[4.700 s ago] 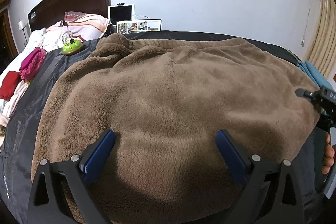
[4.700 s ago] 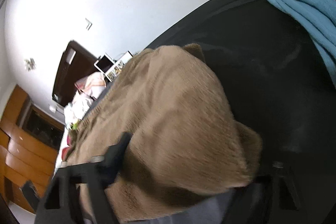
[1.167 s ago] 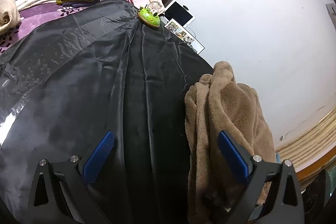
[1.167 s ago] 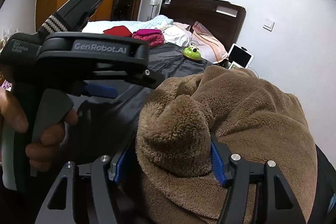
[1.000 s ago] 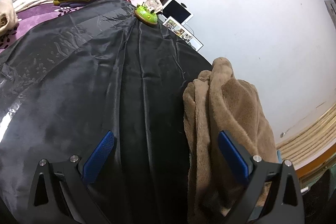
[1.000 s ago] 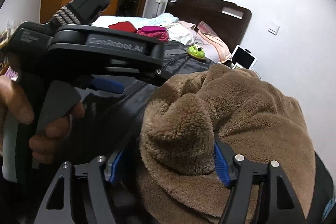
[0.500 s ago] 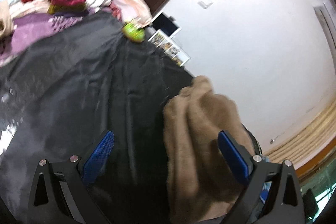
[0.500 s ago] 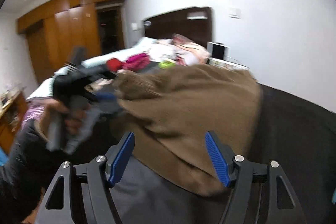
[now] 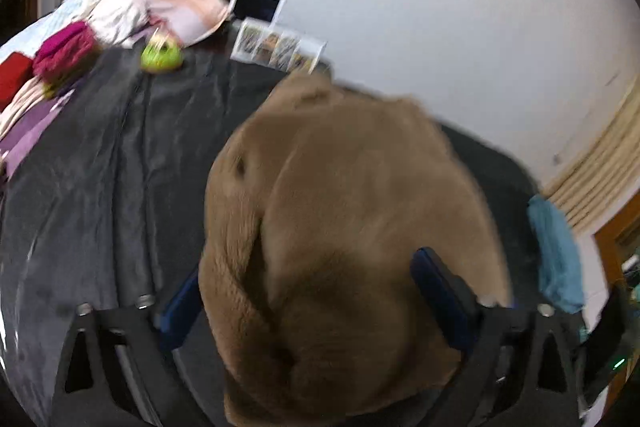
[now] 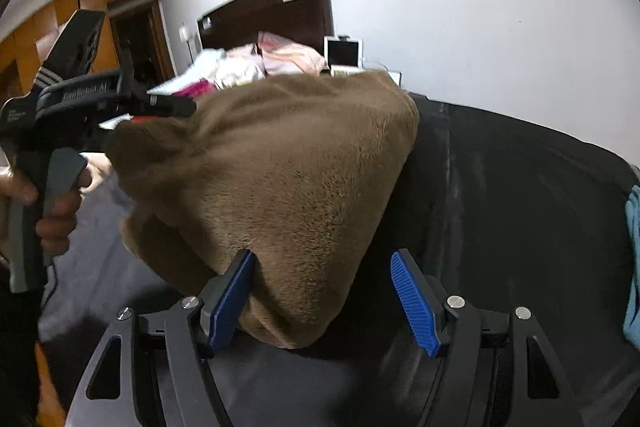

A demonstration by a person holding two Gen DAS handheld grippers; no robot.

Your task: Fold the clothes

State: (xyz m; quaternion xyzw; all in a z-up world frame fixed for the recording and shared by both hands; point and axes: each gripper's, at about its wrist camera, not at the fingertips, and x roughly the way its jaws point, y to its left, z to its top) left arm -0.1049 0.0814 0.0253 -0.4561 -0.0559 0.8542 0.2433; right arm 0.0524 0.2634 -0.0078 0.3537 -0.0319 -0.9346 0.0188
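Brown fleece garment, one, between both grippers' parted jaws on black sheet.

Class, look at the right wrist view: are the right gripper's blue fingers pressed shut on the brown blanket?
No: the right gripper is open, its fingers spread apart, and the brown blanket sits loosely between them.

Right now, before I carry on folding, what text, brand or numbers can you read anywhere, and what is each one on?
"GenRobot.AI": blurred but just legible, on the black tool housing at the left of the right wrist view.
Small white print on the same housing's rear: too small to read.
Photo strip by the wall: blurred, no text legible.
Nothing else bears readable text.
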